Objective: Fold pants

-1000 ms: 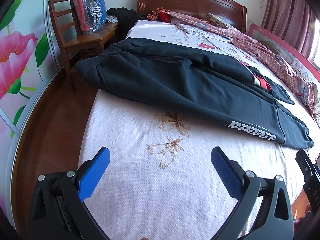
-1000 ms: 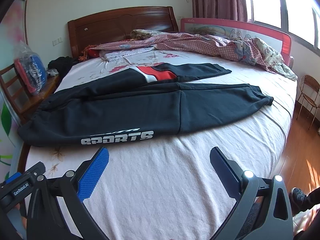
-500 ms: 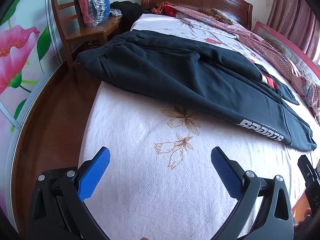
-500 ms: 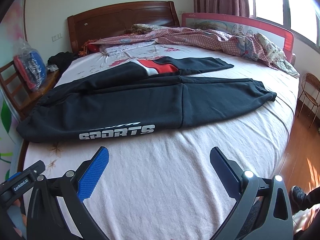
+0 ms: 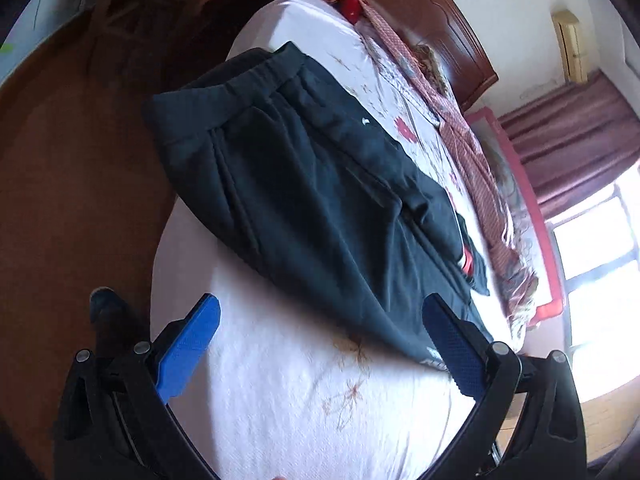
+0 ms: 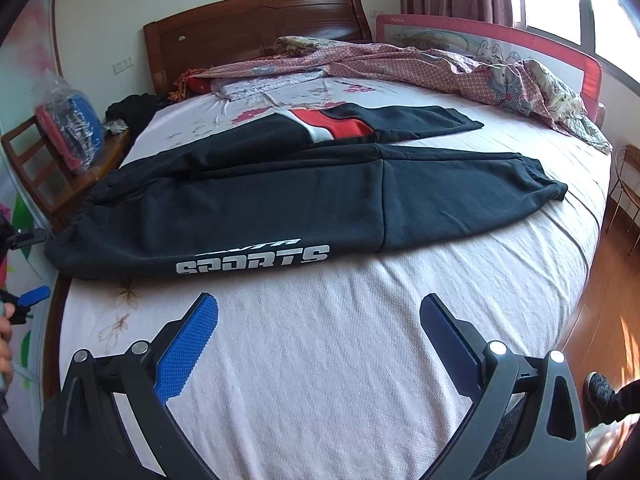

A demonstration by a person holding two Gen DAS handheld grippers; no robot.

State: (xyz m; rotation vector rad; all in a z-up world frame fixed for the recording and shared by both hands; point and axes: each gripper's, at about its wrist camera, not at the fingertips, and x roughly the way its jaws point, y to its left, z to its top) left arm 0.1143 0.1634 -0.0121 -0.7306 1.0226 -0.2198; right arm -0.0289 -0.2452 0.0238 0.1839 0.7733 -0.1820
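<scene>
Black sweatpants (image 6: 280, 204) with a white SPORTS print (image 6: 252, 260) and a red-and-white panel (image 6: 332, 128) lie spread flat across the bed (image 6: 340, 340), waistband at the left edge, legs running right. In the left wrist view the pants (image 5: 320, 208) fill the middle, waistband (image 5: 224, 88) hanging over the bed's side. My left gripper (image 5: 320, 344) stands open above the sheet just short of the pants' near edge. My right gripper (image 6: 318, 340) is open too, over bare sheet in front of the print. Neither holds anything.
A pink checked quilt (image 6: 440, 64) is heaped along the far side by a red bed rail (image 6: 480, 32). A wooden headboard (image 6: 256, 36) and a chair with a bagged bundle (image 6: 68, 136) stand at the left. Wooden floor (image 5: 72, 200) borders the bed.
The left gripper has swung left and tilted sharply, so its view now looks along the waistband end and is blurred. The right gripper moved slightly closer to the pants. Both stay open.
</scene>
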